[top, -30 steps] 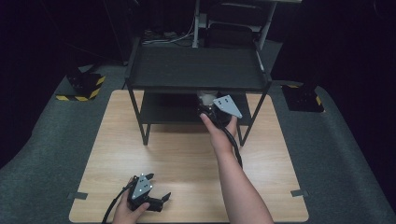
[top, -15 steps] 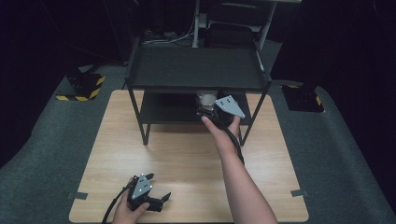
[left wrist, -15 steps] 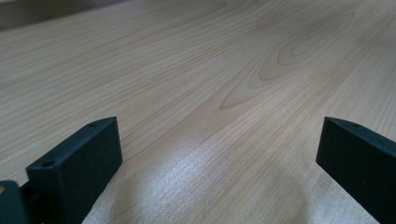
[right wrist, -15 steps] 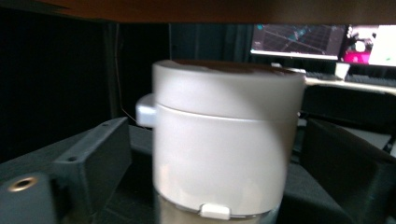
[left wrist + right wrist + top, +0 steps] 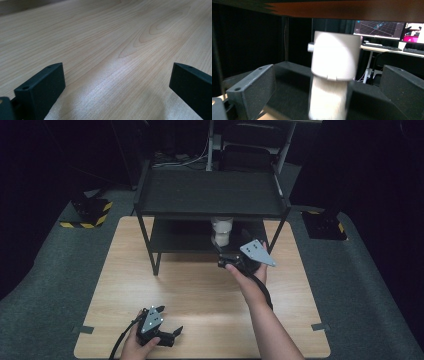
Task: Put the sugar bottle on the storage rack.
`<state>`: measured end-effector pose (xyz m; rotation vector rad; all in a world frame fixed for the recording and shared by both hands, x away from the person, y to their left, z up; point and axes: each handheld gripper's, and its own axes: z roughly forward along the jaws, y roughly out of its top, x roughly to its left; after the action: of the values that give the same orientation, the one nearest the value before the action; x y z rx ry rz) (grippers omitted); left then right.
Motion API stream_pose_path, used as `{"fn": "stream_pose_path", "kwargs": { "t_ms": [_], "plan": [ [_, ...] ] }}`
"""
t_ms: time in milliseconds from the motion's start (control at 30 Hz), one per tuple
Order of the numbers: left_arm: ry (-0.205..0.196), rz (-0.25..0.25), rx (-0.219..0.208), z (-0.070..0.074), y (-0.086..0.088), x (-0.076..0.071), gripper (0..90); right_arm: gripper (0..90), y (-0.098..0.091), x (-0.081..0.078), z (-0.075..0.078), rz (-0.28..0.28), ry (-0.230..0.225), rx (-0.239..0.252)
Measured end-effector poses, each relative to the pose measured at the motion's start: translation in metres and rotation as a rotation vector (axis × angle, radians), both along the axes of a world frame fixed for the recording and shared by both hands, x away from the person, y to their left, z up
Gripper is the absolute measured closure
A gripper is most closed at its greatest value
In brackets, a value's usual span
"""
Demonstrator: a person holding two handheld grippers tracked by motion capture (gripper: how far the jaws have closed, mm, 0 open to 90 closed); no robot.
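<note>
Dark shelving stood at the worktop's far edge; both grippers were released, right gripper best centred on the white pipe fitting before closing.

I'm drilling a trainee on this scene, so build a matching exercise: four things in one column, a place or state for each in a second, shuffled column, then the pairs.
Things
1. white cylindrical object
2. left gripper
3. right gripper
4. black shelf unit

Places or states
A. open, low over the bare wooden table near its front edge
B. stands at the back of the table
C. on the lower shelf, under the top shelf
D. open, jaws on either side of the white object

Pairs: 1-C, 2-A, 3-D, 4-B
</note>
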<state>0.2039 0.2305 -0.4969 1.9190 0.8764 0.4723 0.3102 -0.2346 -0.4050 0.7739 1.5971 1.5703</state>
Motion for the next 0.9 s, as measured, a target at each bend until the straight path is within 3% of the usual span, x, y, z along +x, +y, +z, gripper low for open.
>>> {"fn": "stream_pose_path", "kwargs": {
  "t_ms": [500, 900],
  "plan": [
    [-0.005, 0.001, 0.010, 0.000, -0.001, -0.001, 0.6, 0.3, -0.043, -0.051, -0.031, 0.031, 0.006, -0.017],
    [-0.009, 0.003, 0.011, 0.000, -0.002, -0.001, 0.6, 0.0, -0.073, -0.093, -0.067, 0.025, 0.069, -0.048]
  ]
}}
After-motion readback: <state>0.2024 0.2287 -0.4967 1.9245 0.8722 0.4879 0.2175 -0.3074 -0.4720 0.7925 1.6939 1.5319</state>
